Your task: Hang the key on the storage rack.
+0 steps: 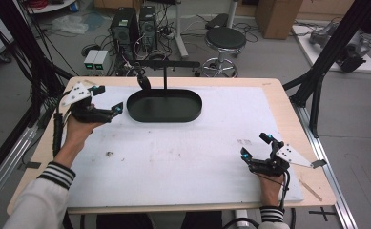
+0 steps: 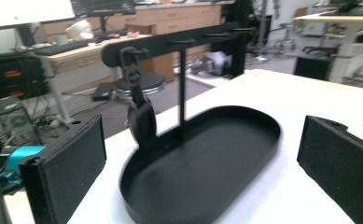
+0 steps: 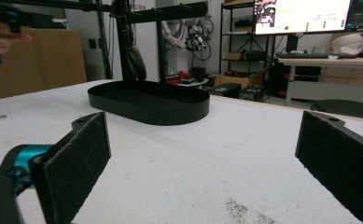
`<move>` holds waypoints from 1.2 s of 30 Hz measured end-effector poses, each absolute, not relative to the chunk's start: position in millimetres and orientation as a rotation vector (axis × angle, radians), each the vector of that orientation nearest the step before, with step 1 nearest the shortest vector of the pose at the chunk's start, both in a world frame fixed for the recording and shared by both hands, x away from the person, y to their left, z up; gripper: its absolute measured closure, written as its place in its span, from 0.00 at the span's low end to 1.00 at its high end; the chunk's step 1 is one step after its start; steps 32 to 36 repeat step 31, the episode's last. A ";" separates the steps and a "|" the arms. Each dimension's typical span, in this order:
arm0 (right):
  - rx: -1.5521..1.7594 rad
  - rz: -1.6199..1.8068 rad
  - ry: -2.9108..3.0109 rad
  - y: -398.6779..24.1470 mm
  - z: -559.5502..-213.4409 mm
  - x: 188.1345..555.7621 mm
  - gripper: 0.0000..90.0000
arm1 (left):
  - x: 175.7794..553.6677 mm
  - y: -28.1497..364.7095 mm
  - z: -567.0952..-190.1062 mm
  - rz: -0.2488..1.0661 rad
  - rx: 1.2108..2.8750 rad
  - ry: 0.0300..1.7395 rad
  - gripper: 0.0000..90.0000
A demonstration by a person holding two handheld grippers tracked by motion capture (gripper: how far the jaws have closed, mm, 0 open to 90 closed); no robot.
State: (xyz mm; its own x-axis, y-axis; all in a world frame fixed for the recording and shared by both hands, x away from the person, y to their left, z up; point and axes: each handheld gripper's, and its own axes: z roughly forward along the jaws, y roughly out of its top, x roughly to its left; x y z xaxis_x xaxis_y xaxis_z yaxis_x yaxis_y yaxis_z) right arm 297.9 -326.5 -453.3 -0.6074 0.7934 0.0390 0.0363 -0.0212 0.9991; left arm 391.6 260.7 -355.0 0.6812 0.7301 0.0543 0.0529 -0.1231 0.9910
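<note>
A black oval tray (image 1: 169, 109) sits at the back middle of the white mat. A post rises from it and carries a horizontal bar (image 1: 166, 63). From the bar's left end a black clip-on strap with an oval end (image 1: 144, 82) hangs down to the tray. My left gripper (image 1: 109, 98) is just left of the tray, open and holding nothing. In the left gripper view, tray (image 2: 263, 123) and strap (image 2: 141, 116) lie between the wide-apart pads (image 2: 72, 168). My right gripper (image 1: 256, 146) rests open at the front right, facing the tray (image 3: 170, 112) from a distance.
The white mat (image 1: 183, 157) has a dark smudge (image 1: 109, 153) at the front left. Black frame struts (image 1: 326, 52) stand at the table's right. A stool (image 1: 225, 40) and computer towers (image 1: 126, 26) are on the floor behind the table.
</note>
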 end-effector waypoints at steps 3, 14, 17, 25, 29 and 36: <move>0.865 1.676 1.685 -325.5 -453.3 296.8 0.02 | 368.0 272.7 -365.0 0.647 1.603 0.643 0.02; 0.866 1.680 1.685 -325.5 -453.2 296.9 0.02 | 296.4 297.5 -418.1 0.657 1.536 0.644 0.02; 0.866 1.677 1.686 -325.6 -453.2 296.8 0.02 | 286.0 300.8 -437.1 0.648 1.517 0.672 0.02; 0.865 1.679 1.682 -325.5 -453.3 297.2 0.02 | 272.0 307.7 -453.7 0.686 1.430 0.683 0.02; 0.866 1.679 1.683 -325.4 -453.3 297.2 0.02 | 270.6 306.3 -453.9 0.722 1.419 0.713 0.02; 0.866 1.679 1.682 -325.3 -453.4 297.1 0.02 | 270.6 307.1 -454.0 0.721 1.416 0.712 0.02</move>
